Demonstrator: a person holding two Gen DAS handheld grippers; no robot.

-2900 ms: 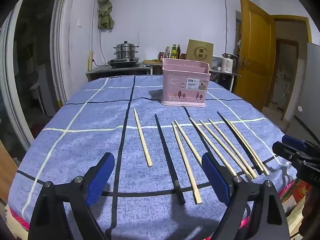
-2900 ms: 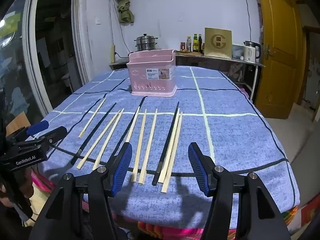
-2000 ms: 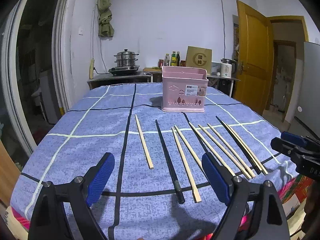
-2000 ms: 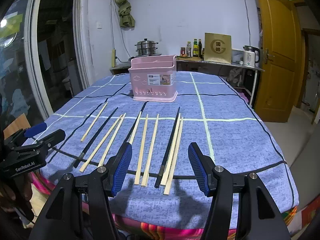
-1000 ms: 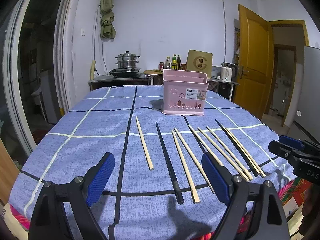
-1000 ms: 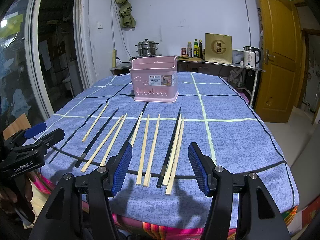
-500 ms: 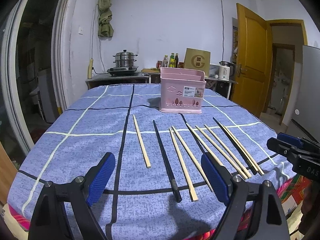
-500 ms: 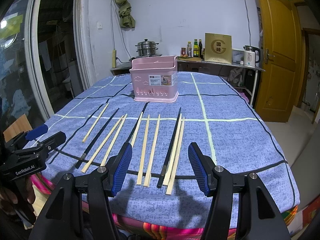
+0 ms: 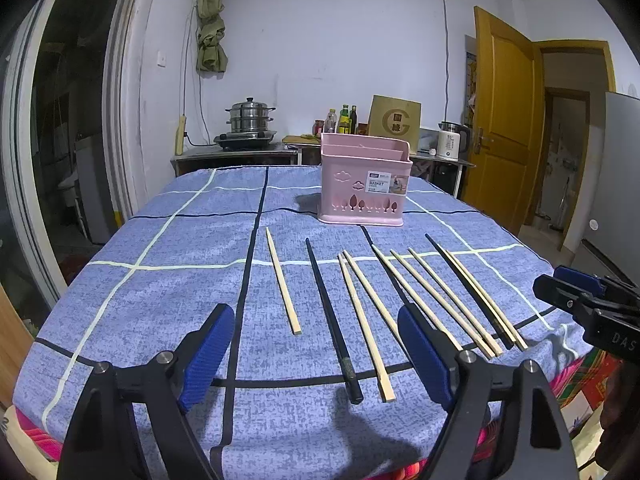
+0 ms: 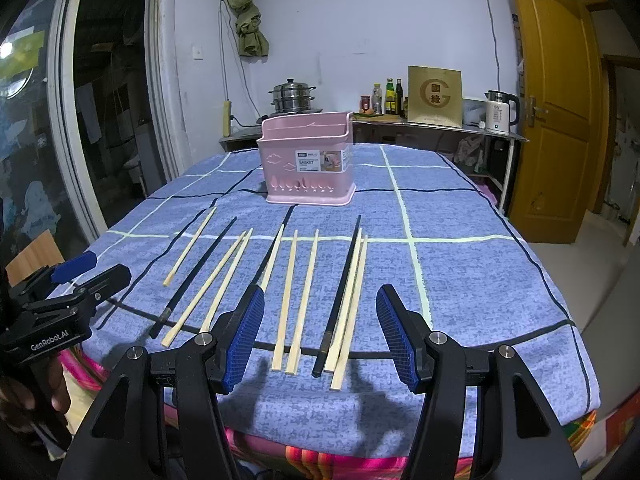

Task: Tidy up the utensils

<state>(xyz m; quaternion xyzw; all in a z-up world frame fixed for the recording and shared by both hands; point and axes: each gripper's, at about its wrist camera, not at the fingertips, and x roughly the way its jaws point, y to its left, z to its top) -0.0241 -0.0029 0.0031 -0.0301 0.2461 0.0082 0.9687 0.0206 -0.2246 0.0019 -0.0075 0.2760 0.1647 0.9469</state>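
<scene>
Several chopsticks lie side by side on the blue checked tablecloth point(image 9: 180, 280), most of pale bamboo point(image 9: 282, 284) and a few black point(image 9: 328, 312). Behind them stands a pink utensil basket point(image 9: 362, 196), which the right wrist view shows too point(image 10: 308, 176). My left gripper point(image 9: 314, 316) hovers over the near ends of the left chopsticks; its jaws are closing a little, with nothing between them. My right gripper point(image 10: 320, 294) stands open above the near ends of the right chopsticks point(image 10: 344, 300), holding nothing.
The table's near edge runs just under both grippers, with a colourful cloth point(image 10: 304, 456) hanging below it. Behind the table, a counter carries a steel steamer pot point(image 9: 250, 118), bottles and a kettle point(image 9: 450, 144). A yellow door point(image 9: 504, 120) is on the right.
The left gripper's blue pads have drawn slightly closer together. Both hands have held still over the last second; the chopsticks and basket have not moved.
</scene>
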